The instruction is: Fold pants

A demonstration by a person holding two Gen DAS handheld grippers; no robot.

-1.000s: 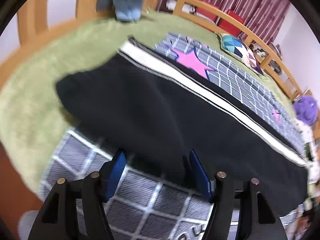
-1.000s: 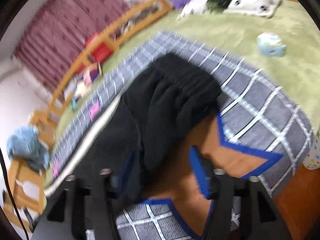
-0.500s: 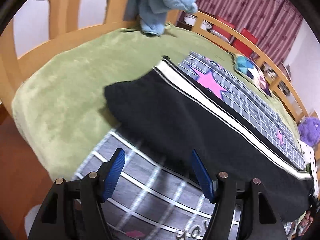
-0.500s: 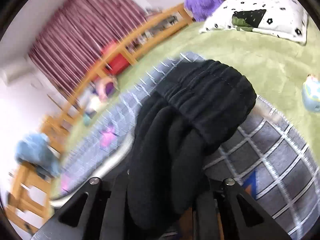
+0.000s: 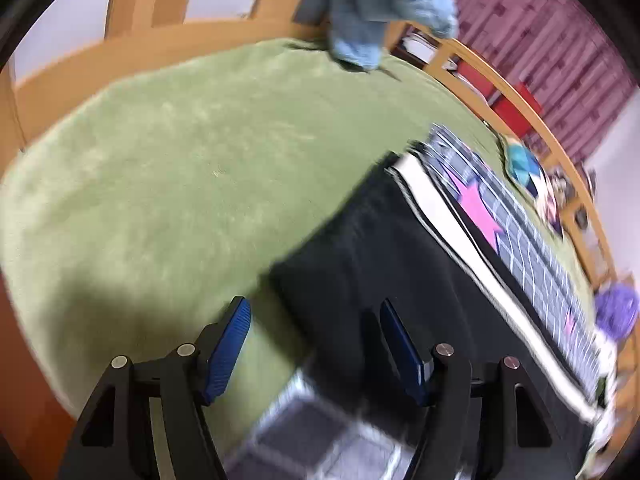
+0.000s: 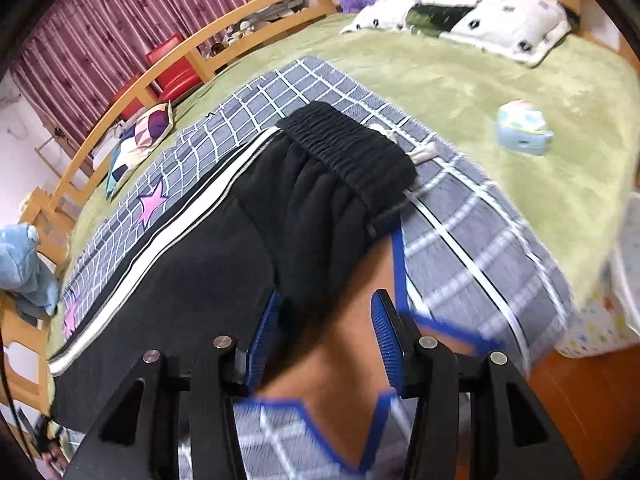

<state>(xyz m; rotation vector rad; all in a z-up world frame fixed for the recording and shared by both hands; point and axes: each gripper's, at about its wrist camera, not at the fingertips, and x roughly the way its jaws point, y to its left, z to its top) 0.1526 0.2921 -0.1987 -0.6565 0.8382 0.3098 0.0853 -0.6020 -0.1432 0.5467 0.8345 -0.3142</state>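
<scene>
Black pants (image 5: 404, 256) with a white side stripe lie lengthwise on a grey checked blanket on the bed. In the left wrist view my left gripper (image 5: 316, 344) is open, above the cuff end near the bed's edge. In the right wrist view the pants (image 6: 224, 264) show their elastic waistband (image 6: 348, 148) with a white drawstring. My right gripper (image 6: 328, 340) is open, just off the near edge of the hip part, with nothing between the pads.
The grey checked blanket (image 6: 460, 216) with pink stars lies on a green cover (image 5: 180, 152). A blue plush (image 5: 380, 4) sits by the wooden footboard. A white spotted pillow (image 6: 480, 12), a small pale blue toy (image 6: 522, 128) and a patterned cushion (image 6: 140, 136) lie on the bed.
The right gripper let go of the waistband fabric and the pants now lie flat. The left gripper moved left along the pants to the cuff end.
</scene>
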